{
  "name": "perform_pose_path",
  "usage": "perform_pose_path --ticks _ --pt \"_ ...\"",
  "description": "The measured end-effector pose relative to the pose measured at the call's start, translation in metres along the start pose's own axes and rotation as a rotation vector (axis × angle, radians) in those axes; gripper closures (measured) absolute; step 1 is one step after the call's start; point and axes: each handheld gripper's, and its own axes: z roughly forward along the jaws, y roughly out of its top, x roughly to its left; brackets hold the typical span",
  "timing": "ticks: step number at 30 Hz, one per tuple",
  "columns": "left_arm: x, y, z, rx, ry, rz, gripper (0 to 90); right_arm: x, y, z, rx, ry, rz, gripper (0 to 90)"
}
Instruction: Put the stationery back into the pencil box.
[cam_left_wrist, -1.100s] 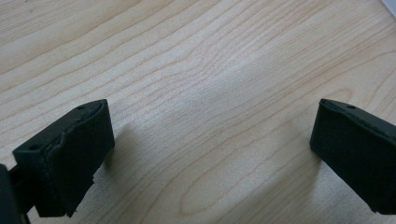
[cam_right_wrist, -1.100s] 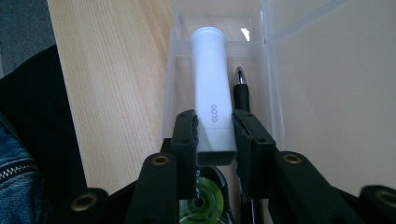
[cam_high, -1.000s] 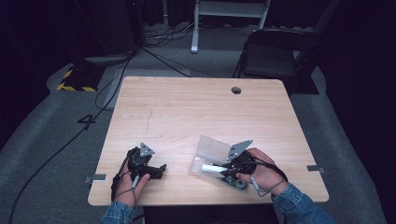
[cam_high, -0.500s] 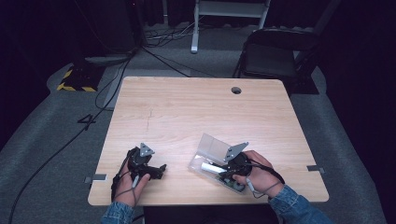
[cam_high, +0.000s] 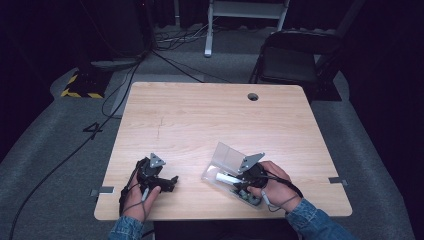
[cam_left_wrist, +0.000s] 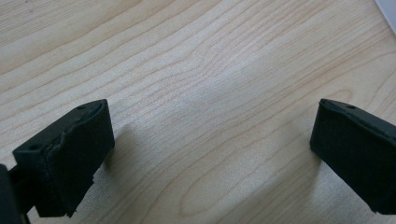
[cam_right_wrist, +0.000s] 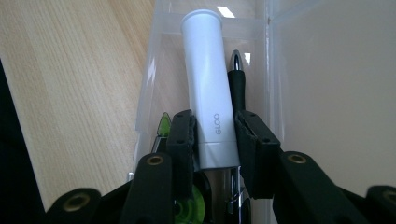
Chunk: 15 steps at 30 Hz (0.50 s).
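High view: the person sits at the near edge of the worktop (cam_high: 210, 115), a tool in each hand. Left tool (cam_high: 167, 182) lies low on the wood well apart from the work, parked so it stays out of the way. Right tool (cam_high: 234, 179) reaches into a clear box (cam_high: 214, 170) near the front edge, lid (cam_high: 227, 156) tipped up and back so the tray is free to enter; a white glue stick (cam_high: 223, 177) lies inside, pointing away from the hand. Left gripper view: the two black pads (cam_left_wrist: 70, 158) stand spread wide over bare wood with nothing between them, just idling close above the surface. Right gripper view: right tool (cam_right_wrist: 215, 135) straddles the glue stick (cam_right_wrist: 208, 93) at its lower end, near the cap seam, pads (cam_right_wrist: 183, 135) lying along both flanks; its jaws have just been opening a little with the stick between them, so I judge the pinch is easing rather than tightening, likely a release into the box. A black pen (cam_right_wrist: 236, 86) lies just beside the stick, against the clear wall (cam_right_wrist: 275, 70), and something green (cam_right_wrist: 164, 125) peeks from the other side. The stick lies lengthwise, the way the narrow tray takes it.
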Motion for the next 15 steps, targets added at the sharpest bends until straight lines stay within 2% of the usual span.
perform_pose_path --ticks 15 --pt "0.0 0.0 0.0 0.0 0.0 0.001 0.1 0.0034 0.0006 -0.0008 -0.015 -0.001 0.015 66.9"
